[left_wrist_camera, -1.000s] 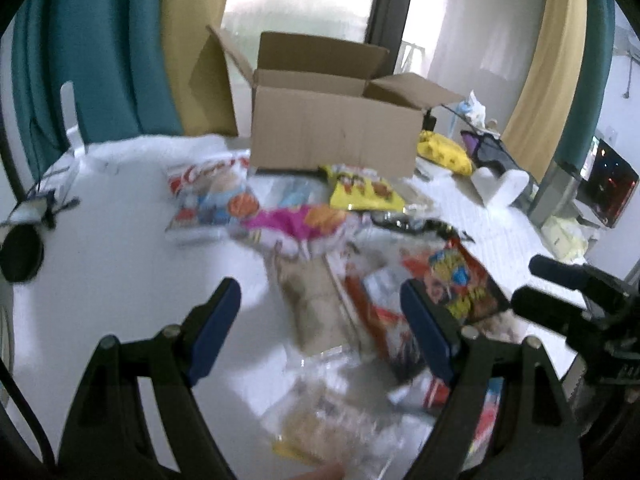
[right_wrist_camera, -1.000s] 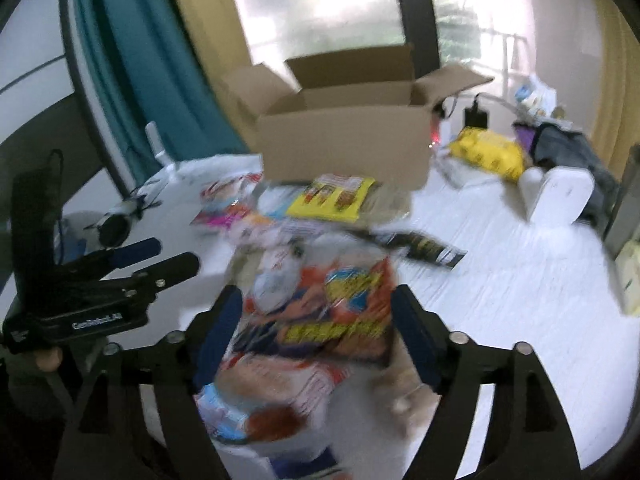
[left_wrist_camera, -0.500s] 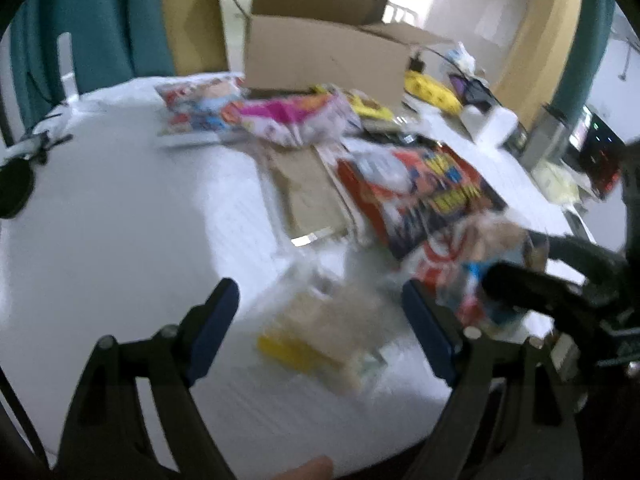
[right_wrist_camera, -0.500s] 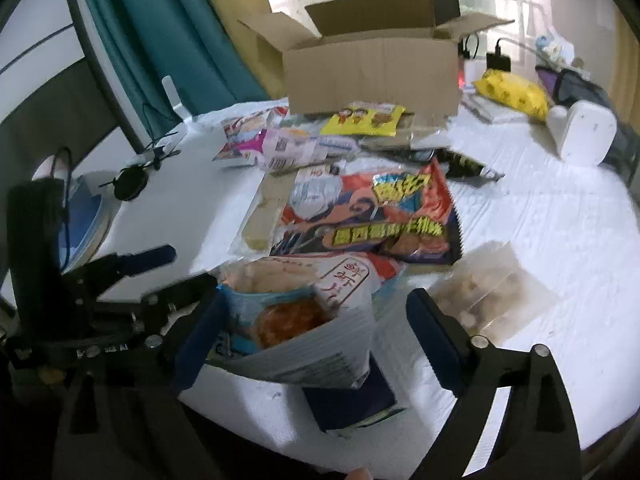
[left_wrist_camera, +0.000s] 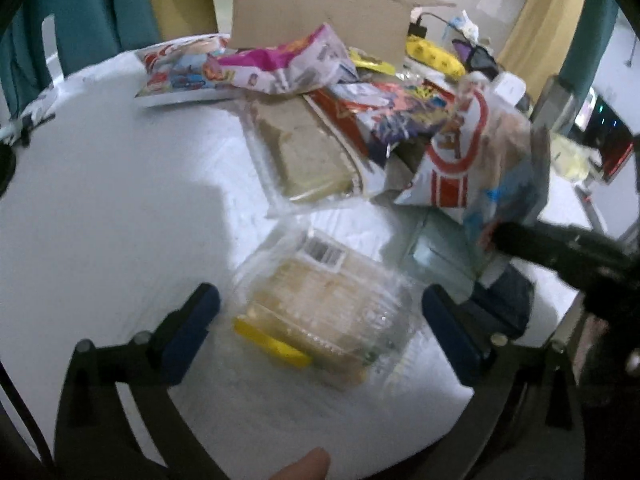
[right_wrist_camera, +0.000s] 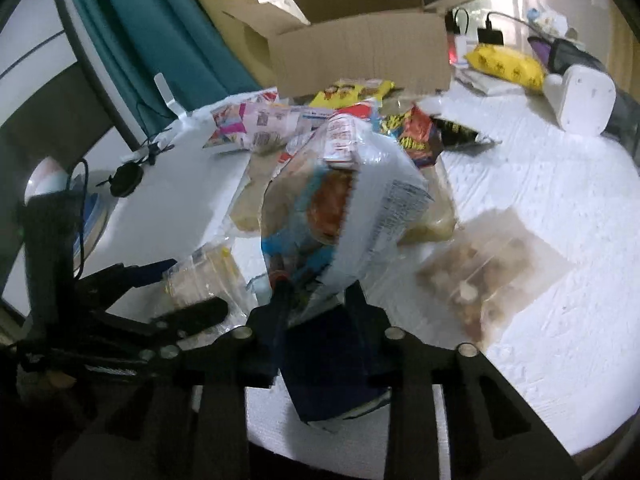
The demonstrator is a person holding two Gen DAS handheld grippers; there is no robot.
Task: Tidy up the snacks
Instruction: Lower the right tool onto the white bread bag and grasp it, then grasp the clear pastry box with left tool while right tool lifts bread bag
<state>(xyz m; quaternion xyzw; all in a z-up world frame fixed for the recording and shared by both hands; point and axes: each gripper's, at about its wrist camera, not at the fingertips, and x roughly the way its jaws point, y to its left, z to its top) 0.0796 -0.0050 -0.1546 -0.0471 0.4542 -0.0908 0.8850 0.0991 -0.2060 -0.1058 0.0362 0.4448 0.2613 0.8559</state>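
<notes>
Left wrist view first. Far left of the frame is just bare white surface [left_wrist_camera: 100, 208] with a teal curtain [left_wrist_camera: 76, 12] above it. Low in the frame, the left tongs [left_wrist_camera: 320, 316] are spread as wide as they go, having just been opening. Between the blue pads sits a clear plastic pack of pale biscuits [left_wrist_camera: 320, 304] with a yellow strip and a barcode sticker, lying flat on the surface. Neither pad seems to touch it, though the frame is blurry. Above that is a flat brownish packet in clear wrap [left_wrist_camera: 304, 152], and higher still a pink-and-white bag [left_wrist_camera: 288, 64] leaning by the cardboard box [left_wrist_camera: 320, 12] at the top centre. To the right of the brown packet lies a red bag with cartoon print [left_wrist_camera: 392, 112]. Far right, a white bag with red and blue print [left_wrist_camera: 480, 152] stands up off the surface.

Right wrist view: at the lower left edge the other tool is in sight, dark and blurry. In the middle, the right tongs [right_wrist_camera: 316, 300] have just been closing and now pinch the bottom edge of that white bag [right_wrist_camera: 344, 200], which stands upright above them, hiding a good part of the pile. A dark blue packet [right_wrist_camera: 332, 364] lies under the tongs at bottom centre. Right of that, a clear pouch of brownish bits [right_wrist_camera: 492, 268] lies flat on the white surface. In the upper right a yellow bag [right_wrist_camera: 504, 64] and a white appliance [right_wrist_camera: 584, 100] sit well apart from the pile.
</notes>
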